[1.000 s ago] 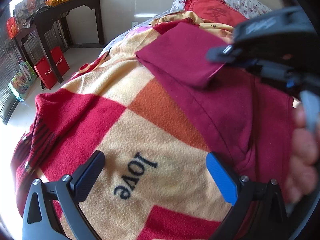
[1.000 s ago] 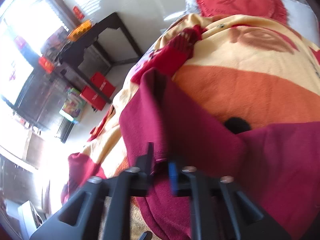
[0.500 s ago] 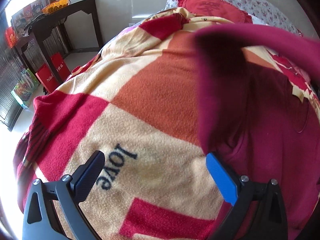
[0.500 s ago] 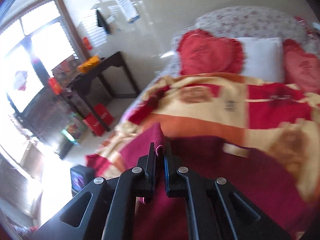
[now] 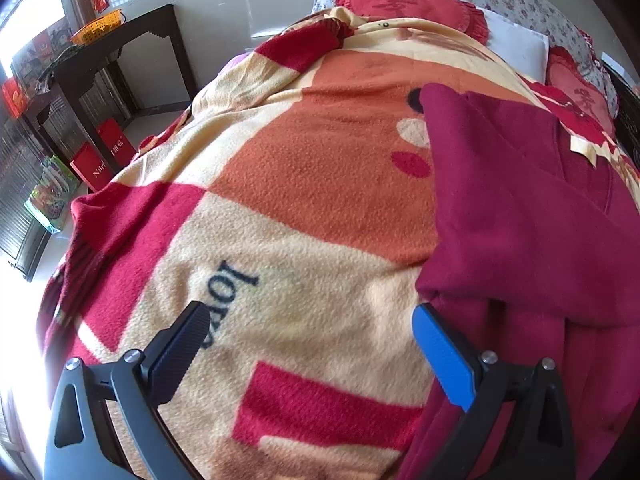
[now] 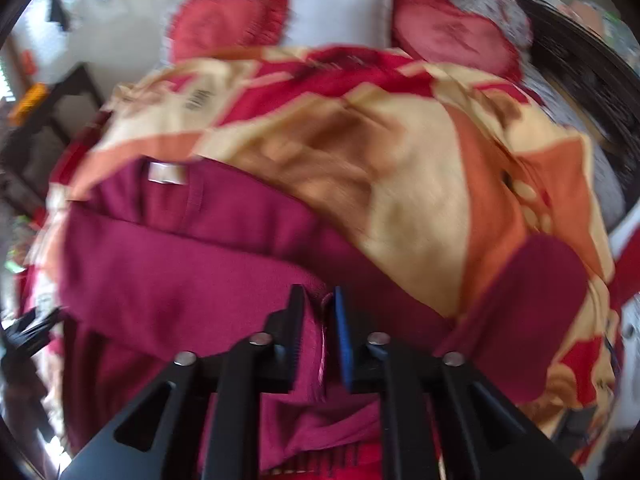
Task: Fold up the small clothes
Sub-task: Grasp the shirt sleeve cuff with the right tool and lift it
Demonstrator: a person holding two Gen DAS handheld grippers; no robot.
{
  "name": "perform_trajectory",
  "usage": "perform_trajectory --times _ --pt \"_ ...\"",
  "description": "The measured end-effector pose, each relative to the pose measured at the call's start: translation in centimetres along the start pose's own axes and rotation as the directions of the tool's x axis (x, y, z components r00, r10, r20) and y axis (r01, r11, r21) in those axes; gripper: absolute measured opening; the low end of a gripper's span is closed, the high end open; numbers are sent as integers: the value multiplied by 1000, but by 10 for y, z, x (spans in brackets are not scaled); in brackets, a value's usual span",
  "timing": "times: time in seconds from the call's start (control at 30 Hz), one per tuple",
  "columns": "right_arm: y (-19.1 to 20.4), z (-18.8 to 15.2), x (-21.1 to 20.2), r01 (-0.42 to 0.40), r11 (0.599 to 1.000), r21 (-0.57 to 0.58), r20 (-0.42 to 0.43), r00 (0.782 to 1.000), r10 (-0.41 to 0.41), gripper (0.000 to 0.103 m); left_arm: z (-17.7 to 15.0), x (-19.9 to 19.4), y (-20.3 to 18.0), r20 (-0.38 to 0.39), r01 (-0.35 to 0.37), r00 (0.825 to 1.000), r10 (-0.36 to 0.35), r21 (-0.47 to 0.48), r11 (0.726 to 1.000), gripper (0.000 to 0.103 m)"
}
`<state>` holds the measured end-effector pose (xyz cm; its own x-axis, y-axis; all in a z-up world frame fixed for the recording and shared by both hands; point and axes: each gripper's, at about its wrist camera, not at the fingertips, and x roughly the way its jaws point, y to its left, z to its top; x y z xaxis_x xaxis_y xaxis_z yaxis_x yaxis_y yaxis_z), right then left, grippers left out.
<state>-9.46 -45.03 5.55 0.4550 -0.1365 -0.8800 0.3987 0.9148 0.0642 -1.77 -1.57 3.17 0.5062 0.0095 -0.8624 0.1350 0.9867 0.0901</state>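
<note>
**Sleeve carried across, right jaws starting to part**

Moved since a second ago: the right gripper (image 6: 318, 304) has swung the maroon sleeve (image 6: 312, 344) over from the bed's window side, so it now lies folded across the maroon top (image 5: 532, 216). Its jaws are opening; a fold of sleeve fabric is between them, pads no longer pinching it. The right view is motion-blurred.

The left gripper (image 5: 308, 332) has barely shifted; jaws wide apart, nothing between them, hovering over the "love" print on the fleece blanket (image 5: 312, 184).

The top is a fine-knit, matte fabric, lying near the blanket's right edge, with a pale neck label (image 6: 166, 172). The blanket is fuzzy fleece in cream, orange and red blocks. Heart-shaped red cushions (image 6: 228, 20) sit at the head of the bed
</note>
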Motion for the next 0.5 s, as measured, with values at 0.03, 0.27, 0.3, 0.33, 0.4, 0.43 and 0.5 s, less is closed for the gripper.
perform_trajectory --times 0.03,0.27,0.3,0.33,0.4,0.43,0.5 --pt "1 1 1 4 1000 4 11 1000 -4 10 -1 -2 2 4 -1 1000 1 6 1000 103" --pt "86 20 -8 -261 962 -79 70 961 267 19 -5 -11 11 17 31 999 -30 -15 999 103" --pt "104 24 -4 -307 947 -96 57 948 314 19 -5 -10 11 15 37 999 -37 -18 999 103" --pt "129 29 3 -363 925 -114 36 929 369 20 -4 -9 9 13 41 999 -41 -16 999 103" --pt "166 31 13 -422 895 -143 7 904 428 20 -3 -7 7 11 40 999 -40 -6 999 103" --pt "187 35 19 -444 881 -163 -7 894 449 20 -3 -6 6 11 39 999 -39 -3 999 103" --pt "224 38 30 -461 866 -195 -30 885 465 20 -2 -3 5 10 41 999 -41 -1 999 103"
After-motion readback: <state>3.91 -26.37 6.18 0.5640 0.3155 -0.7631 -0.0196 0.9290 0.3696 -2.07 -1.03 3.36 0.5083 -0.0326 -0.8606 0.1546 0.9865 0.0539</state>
